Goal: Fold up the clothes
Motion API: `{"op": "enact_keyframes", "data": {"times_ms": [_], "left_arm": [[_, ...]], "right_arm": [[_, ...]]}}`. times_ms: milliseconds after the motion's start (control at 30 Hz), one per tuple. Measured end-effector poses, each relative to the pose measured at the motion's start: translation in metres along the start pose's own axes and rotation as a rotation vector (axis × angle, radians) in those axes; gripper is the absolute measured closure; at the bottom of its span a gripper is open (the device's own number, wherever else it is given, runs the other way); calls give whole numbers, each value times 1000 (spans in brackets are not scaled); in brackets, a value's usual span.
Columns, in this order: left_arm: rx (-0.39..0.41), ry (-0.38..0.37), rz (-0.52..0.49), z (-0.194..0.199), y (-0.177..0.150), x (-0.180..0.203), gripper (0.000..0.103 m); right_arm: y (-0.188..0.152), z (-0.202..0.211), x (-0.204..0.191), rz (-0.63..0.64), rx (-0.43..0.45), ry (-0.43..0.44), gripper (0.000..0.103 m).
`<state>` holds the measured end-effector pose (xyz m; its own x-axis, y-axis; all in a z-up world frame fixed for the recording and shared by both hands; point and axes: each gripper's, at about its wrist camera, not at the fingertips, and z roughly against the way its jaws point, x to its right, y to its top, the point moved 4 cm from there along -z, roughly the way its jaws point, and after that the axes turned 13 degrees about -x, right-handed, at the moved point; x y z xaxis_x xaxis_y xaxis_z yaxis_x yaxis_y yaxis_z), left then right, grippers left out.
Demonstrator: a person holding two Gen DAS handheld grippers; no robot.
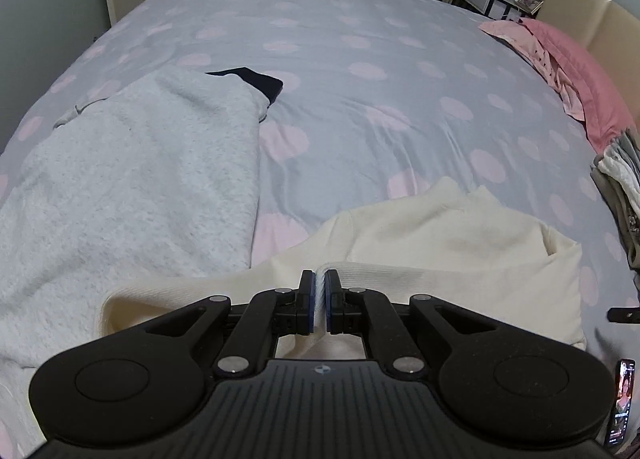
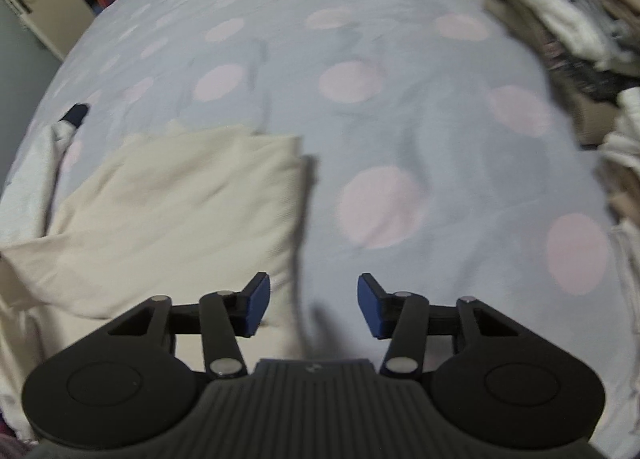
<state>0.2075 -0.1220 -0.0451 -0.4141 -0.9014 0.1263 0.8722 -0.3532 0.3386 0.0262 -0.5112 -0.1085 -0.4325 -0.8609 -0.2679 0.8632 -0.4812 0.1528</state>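
**Left gripper pinched the cream garment's hem**

The left gripper (image 1: 320, 279) was clamped on the ribbed edge of the cream garment (image 1: 440, 235), which lay at 6 o'clock on the dotted bedspread (image 1: 360, 39). The right gripper (image 2: 313, 291) stood wide apart and held nothing, over the garment's right edge. A grey sweatshirt (image 1: 120, 179) lay at 9 o'clock.

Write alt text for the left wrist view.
The left tongs are shut on the ribbed hem of a cream knit garment lying on a grey bedspread with pink dots. A light grey fleece garment lies to its left.
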Motion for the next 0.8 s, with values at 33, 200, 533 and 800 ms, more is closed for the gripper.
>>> {"op": "enact_keyframes", "data": {"times_ms": [33, 200, 533, 800], "left_arm": [[0, -1, 2, 0, 1, -1, 100], [0, -6, 29, 0, -1, -8, 100], [1, -27, 17, 5, -9, -8, 100], [-6, -33, 34, 4, -10, -8, 100]], "right_arm": [[1, -5, -4, 7, -11, 3, 53], [6, -19, -20, 49, -47, -14, 53], [-37, -45, -45, 337, -79, -185, 53], [-39, -57, -66, 488, 84, -352, 57]]}}
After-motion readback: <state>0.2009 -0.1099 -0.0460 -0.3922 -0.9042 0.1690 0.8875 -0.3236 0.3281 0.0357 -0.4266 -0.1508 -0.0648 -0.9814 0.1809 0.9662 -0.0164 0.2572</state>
